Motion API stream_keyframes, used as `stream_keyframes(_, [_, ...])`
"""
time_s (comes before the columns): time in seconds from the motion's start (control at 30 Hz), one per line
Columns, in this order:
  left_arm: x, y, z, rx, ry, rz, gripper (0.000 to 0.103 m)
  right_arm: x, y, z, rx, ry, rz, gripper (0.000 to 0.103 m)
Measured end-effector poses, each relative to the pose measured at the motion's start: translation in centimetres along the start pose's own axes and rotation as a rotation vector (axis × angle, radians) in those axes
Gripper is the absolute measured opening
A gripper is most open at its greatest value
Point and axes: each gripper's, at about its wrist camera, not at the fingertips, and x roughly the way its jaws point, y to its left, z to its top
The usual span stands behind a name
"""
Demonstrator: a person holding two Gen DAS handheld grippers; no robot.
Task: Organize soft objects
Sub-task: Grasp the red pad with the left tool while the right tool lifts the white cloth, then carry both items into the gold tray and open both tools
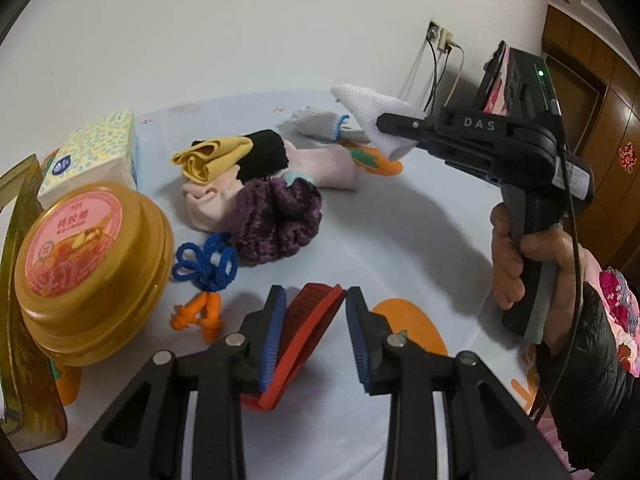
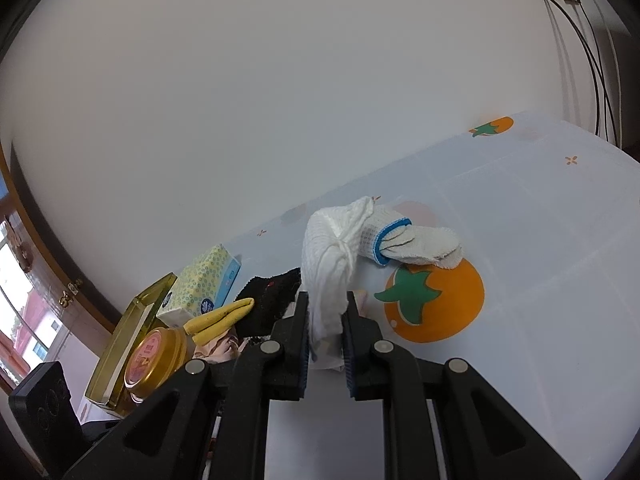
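The right gripper (image 2: 326, 332) holds the white cloth (image 2: 328, 264) by one end; it may slip. The left gripper (image 1: 316, 336), fingers narrow, pinches the red pad (image 1: 304, 336) loosely near the worktop (image 1: 400, 240) front edge.

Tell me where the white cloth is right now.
The white cloth hangs pinched in the right gripper, lifted above the table, just in front of the blue-cuffed work glove.

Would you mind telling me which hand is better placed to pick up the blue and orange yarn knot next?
Left. The left gripper is near the yarn knot, though a red item sits between its fingers. The right gripper is shut on the white cloth.
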Motion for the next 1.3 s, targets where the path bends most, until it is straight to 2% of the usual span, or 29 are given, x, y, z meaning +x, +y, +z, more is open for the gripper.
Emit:
stream_keyframes(0.1, [-0.3, 0.3, -0.1, -0.010, -0.011, -0.010, 0.028, 0.2, 0.1, 0.0, -0.004, 0.002, -0.002, 0.016])
stream_keyframes(0.2, [-0.9, 0.9, -0.3, -0.031, -0.032, -0.009, 0.019, 0.2, 0.0, -0.1, -0.005, 0.002, -0.006, 0.016])
stream_keyframes(0.27, [-1.6, 1.6, -0.4, -0.059, -0.055, -0.020, 0.008, 0.3, 0.1, -0.1, -0.006, 0.002, -0.009, 0.016])
stream_keyframes(0.33, [-2.0, 1.9, -0.5, -0.073, -0.065, -0.040, 0.007, 0.3, 0.1, -0.1, -0.010, 0.002, -0.013, 0.016])
stream_keyframes(0.53, [-3.2, 2.4, -0.7, -0.085, -0.089, -0.036, 0.007, 0.5, 0.2, -0.2, -0.023, 0.003, -0.030, 0.016])
stream_keyframes(0.7, [-5.6, 2.1, -0.8, -0.070, -0.155, -0.044, 0.007, 0.4, 0.2, -0.3, -0.026, -0.012, -0.021, 0.016])
stream_keyframes(0.87, [-8.4, 3.0, -0.6, -0.072, -0.224, -0.034, 0.008, -0.6, 0.6, -0.3, -0.047, -0.067, -0.020, 0.016])
stream_keyframes(1.07, [-10.4, 4.3, -0.2, -0.066, -0.276, 0.047, 0.007, -0.8, 2.1, -0.8, -0.084, -0.087, -0.020, 0.016])
stream_keyframes(1.17, [-11.4, 6.0, 0.0, -0.083, -0.298, 0.085, 0.007, -0.8, 4.0, -1.4, -0.101, -0.091, -0.016, 0.016])
stream_keyframes(1.3, [-12.6, 8.9, -0.1, -0.129, -0.326, 0.148, 0.008, -0.1, 7.3, -2.4, -0.090, -0.091, 0.033, 0.016])
